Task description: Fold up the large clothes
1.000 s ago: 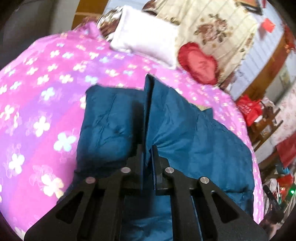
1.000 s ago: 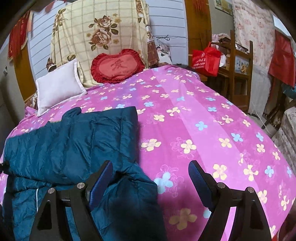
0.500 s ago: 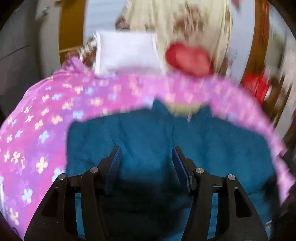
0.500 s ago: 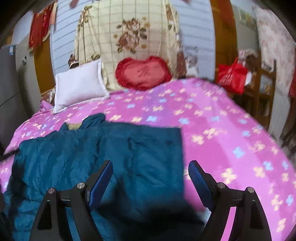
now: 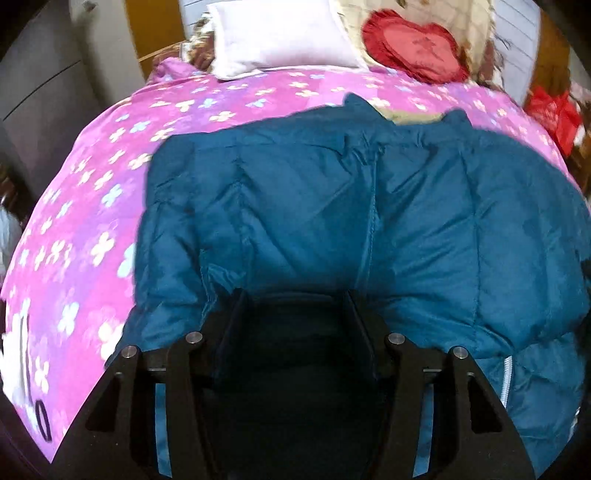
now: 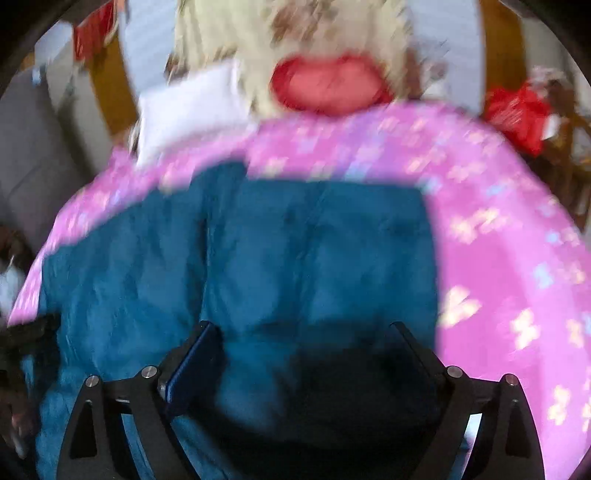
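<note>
A large teal padded jacket (image 5: 332,206) lies spread on a pink flowered bedspread (image 5: 92,206), its sides folded in to a centre seam and its collar toward the pillows. My left gripper (image 5: 295,299) is open and empty, low over the jacket's near hem. In the right wrist view, which is motion-blurred, the jacket (image 6: 277,258) fills the middle and the bedspread (image 6: 509,240) lies to its right. My right gripper (image 6: 306,328) is open and empty over the jacket's near right part. The left gripper's black body shows at that view's left edge (image 6: 22,336).
A white pillow (image 5: 280,33) and a red heart cushion (image 5: 413,48) lean at the head of the bed against a cream floral blanket (image 6: 288,40). A red bag (image 5: 554,114) and wooden furniture (image 6: 569,147) stand to the right. A grey cabinet (image 5: 37,92) stands on the left.
My left gripper let go of the jacket's raised edge and opened; the flap now lies flat. Both grippers moved down and in over the jacket's near hem. The right one is still moving.
</note>
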`<state>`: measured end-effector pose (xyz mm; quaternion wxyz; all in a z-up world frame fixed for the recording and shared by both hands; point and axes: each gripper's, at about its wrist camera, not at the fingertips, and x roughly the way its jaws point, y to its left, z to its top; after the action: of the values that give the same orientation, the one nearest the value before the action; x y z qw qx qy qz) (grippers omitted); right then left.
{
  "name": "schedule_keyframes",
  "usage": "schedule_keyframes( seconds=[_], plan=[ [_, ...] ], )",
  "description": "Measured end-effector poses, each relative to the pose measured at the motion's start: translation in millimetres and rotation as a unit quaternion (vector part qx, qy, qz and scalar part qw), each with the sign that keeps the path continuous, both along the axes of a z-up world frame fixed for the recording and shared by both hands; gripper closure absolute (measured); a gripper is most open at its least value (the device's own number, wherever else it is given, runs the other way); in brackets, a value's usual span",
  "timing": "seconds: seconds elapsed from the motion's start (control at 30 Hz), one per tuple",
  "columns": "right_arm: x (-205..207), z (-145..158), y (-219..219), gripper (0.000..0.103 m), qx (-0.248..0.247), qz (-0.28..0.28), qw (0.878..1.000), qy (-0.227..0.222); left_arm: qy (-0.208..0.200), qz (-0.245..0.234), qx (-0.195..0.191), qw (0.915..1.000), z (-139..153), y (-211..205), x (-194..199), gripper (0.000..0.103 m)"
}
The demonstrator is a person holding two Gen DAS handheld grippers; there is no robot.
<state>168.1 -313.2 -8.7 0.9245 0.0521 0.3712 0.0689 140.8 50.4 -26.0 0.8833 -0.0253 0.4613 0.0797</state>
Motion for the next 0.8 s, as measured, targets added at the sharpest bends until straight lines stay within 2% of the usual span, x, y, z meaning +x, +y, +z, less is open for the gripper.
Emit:
schedule_keyframes(
  seconds=[0.07,0.13,0.17,0.23,0.3,0.4,0.5,0.67,0.8],
  plan=[
    [0,18,-6,0.011,0.006,-0.037,0.998,-0.047,-0.032,0.014,-0.012,0.9993,15,2,-7,0.050],
    [9,30,-5,0.011,0.011,-0.052,0.996,-0.075,-0.079,0.023,-0.002,0.9966,34,0,-6,0.050],
    [15,33,-3,0.011,0.010,-0.057,0.995,-0.083,-0.104,0.025,0.002,0.9942,44,-1,1,0.050],
    [32,28,4,0.011,0.005,-0.059,0.995,-0.076,-0.120,0.007,-0.002,0.9928,48,-3,17,0.048],
    [50,15,6,0.011,0.014,-0.062,0.997,-0.052,-0.105,0.000,0.004,0.9945,35,-4,32,0.048],
    [75,-21,7,0.009,0.018,-0.052,0.998,0.010,-0.057,0.001,0.013,0.9983,5,2,48,0.045],
    [79,-30,5,0.003,0.027,-0.050,0.998,0.018,-0.025,-0.007,0.012,0.9996,-4,0,49,0.045],
    [81,-36,0,0.000,0.038,-0.046,0.998,0.032,-0.013,-0.010,0.034,0.9993,-12,-10,41,0.045],
    [80,-36,-2,0.000,0.045,-0.038,0.998,0.034,-0.024,-0.003,0.021,0.9995,-12,-5,39,0.045]
  ],
)
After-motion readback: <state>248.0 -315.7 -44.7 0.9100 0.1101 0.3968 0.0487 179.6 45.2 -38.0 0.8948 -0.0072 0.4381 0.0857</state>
